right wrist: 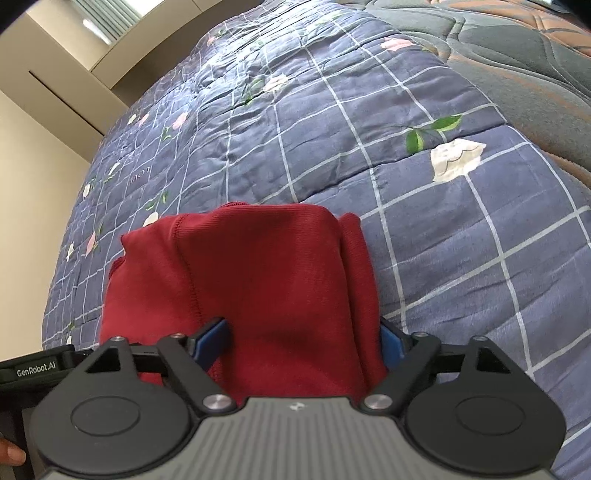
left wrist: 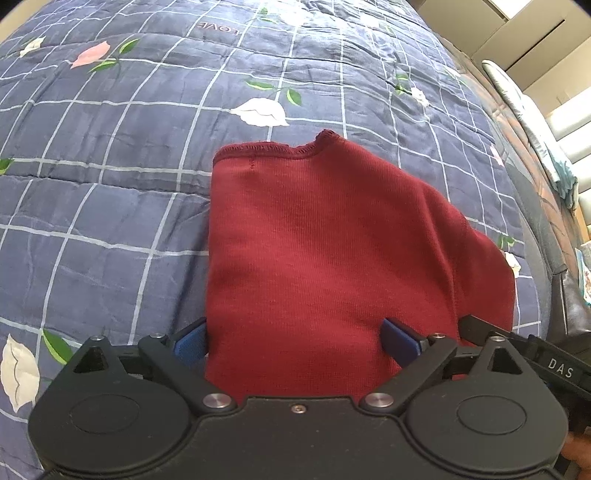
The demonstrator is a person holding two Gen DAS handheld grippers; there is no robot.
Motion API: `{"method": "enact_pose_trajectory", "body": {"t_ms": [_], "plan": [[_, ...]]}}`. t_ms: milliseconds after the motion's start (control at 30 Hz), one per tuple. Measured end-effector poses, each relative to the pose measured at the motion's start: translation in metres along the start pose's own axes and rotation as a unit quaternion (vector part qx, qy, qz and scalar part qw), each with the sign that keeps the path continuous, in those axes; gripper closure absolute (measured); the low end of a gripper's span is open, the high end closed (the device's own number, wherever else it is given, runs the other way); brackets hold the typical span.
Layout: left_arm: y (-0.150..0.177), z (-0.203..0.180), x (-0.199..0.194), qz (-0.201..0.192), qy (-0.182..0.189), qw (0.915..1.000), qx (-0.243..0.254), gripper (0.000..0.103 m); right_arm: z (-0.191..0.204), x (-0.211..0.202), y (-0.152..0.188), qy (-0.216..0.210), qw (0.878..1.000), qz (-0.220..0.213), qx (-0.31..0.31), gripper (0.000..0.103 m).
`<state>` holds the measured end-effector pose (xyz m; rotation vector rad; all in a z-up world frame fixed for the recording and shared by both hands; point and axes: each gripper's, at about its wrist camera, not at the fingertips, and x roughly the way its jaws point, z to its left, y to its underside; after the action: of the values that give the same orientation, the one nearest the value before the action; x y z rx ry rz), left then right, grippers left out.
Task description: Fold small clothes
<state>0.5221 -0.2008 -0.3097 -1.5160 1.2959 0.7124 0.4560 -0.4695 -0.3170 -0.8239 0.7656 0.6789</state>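
Red garment [left wrist: 325, 251], folded: lying on the checked quilt [left wrist: 110, 184]; left tool [left wrist: 295, 341] and right tool [right wrist: 301, 341] both released, straddling it.

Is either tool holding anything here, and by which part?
Unclear. The red garment lies between the spread fingers of both the left tool and right tool, covering them; no clamp shows.

Blue floral quilt [left wrist: 110, 122]; beige cabinets [left wrist: 517, 33]
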Motion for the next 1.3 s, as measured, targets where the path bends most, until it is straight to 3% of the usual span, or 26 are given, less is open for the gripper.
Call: {"method": "enact_pose_trajectory", "body": {"t_ms": [200, 433, 767, 1000, 1300], "plan": [[0.000, -0.002, -0.004, -0.001, -0.007, 1.0000, 0.004, 0.015, 0.006, -0.006, 0.005, 0.000, 1.000, -0.012, -0.004, 0.038], [0.004, -0.001, -0.016, -0.019, -0.006, 0.9998, 0.002, 0.031, 0.020, -0.020, 0.008, 0.018, 0.999, -0.032, -0.022, 0.081], [0.010, 0.007, -0.042, -0.048, 0.003, 0.9988, 0.003, 0.071, 0.053, -0.049, 0.018, -0.002, 0.996, -0.069, -0.054, 0.087], [0.015, 0.016, -0.075, -0.073, 0.031, 0.9968, 0.005, 0.074, 0.094, -0.068, 0.027, -0.035, 0.992, -0.089, -0.079, 0.087], [0.018, 0.059, -0.131, -0.113, 0.001, 0.9936, -0.002, 0.074, 0.152, -0.064, 0.051, -0.084, 0.989, -0.082, -0.093, 0.088]]}}
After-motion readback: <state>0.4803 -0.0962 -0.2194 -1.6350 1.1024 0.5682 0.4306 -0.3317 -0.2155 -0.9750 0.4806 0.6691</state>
